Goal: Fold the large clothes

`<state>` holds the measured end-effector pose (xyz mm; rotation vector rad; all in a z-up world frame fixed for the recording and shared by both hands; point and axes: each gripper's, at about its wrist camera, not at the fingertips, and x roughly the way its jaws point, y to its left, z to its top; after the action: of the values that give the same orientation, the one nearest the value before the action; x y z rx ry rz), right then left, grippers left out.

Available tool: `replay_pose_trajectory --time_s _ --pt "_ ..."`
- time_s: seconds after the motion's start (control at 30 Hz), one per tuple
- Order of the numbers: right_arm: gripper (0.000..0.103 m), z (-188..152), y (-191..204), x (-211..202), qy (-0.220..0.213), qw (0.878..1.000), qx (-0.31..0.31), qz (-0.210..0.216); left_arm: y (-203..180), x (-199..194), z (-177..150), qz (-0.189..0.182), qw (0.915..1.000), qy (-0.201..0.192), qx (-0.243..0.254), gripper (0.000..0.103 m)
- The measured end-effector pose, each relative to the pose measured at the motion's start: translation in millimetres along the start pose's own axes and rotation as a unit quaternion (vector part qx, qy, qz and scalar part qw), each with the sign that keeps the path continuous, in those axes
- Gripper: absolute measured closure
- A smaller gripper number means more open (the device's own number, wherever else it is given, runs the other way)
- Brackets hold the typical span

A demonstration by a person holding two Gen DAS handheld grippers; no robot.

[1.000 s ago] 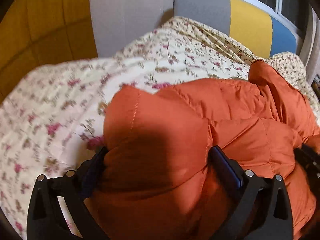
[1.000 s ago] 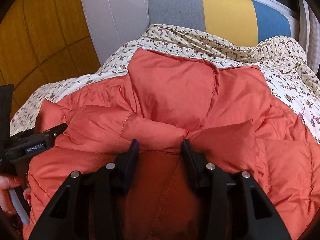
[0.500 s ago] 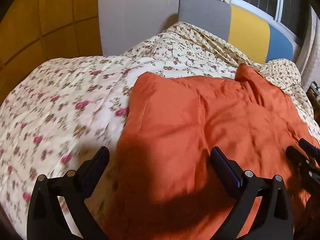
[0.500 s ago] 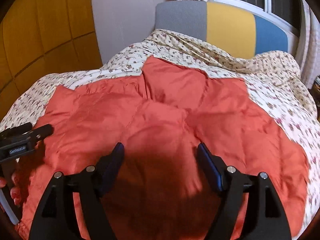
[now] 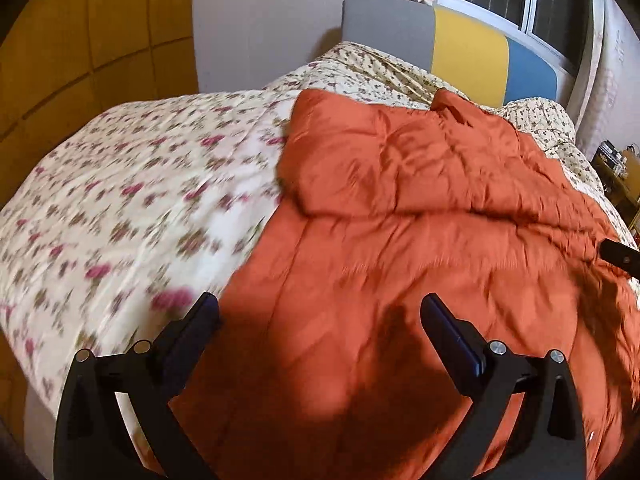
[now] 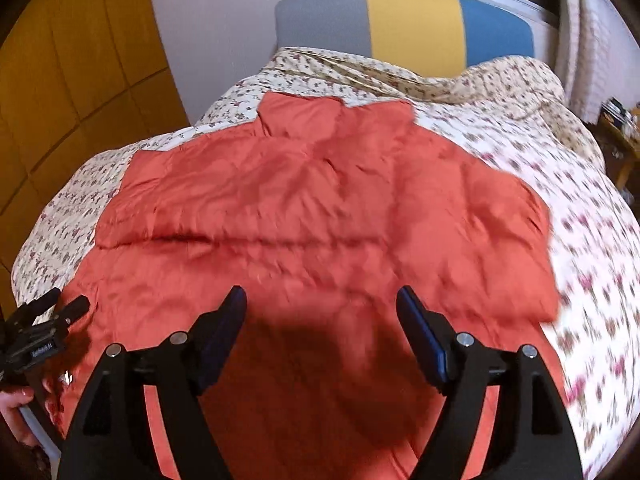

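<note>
Spread across the bed: a floral quilt (image 5: 132, 200), cream with small pink and olive sprigs, reaching up to a headboard (image 6: 412, 28) in grey, yellow and blue panels. Beyond it, a pale wall, yellow-brown panelling at left, a window with a patterned curtain at top.

Lying flat on the quilt: a large orange-red padded jacket (image 6: 320, 216), quilted in broad puffy sections, slightly shiny, creased all over. In the right wrist view, seen with its collar end toward the headboard, two short raised flaps there, shoulders spreading wide to both sides, the body running down toward the camera and out of the lower edge. In the left wrist view, a thick folded ridge across the upper part, the left edge running straight along the floral cloth. Dark shadow over the near part in both views.

Over the near part of the jacket: the left gripper (image 5: 320, 328), jaws standing wide, nothing pinched between them. Likewise the right gripper (image 6: 320, 316), jaws wide and just opened further, only flat fabric showing between them, unpressed.

At the lower left edge of the right wrist view: fingertips (image 6: 16, 400) of a hand beside the left gripper's handle.
</note>
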<state>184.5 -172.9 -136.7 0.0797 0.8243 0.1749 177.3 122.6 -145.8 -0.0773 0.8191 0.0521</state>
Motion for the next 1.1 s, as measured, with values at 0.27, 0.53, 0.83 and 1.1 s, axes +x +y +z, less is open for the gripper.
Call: replay_pose_trajectory --time_s 0.27,0.53,0.83,1.1 --pt "0.024 -62.9 -54.6 -59.0 -0.005 0.999 0.036 -0.022 32.1 -33.8 -44.3 0.025 0.9993 -0.019 -0.019 0.003" --pt "0.024 -109.8 -108.7 -104.6 0.004 0.995 0.091 -0.039 52.3 -45.8 -73.7 0.006 0.9988 -0.006 -0.049 0.003" --pt "0.024 -162.7 -139.8 -130.2 0.04 0.991 0.126 -0.025 52.3 -57.7 -93.3 -0.029 0.9987 -0.012 -0.04 0.016" --pt "0.027 -192.6 -139.0 -126.4 0.1 0.983 0.146 0.043 47.4 -65.4 -109.7 -0.037 0.9993 -0.006 -0.01 0.024"
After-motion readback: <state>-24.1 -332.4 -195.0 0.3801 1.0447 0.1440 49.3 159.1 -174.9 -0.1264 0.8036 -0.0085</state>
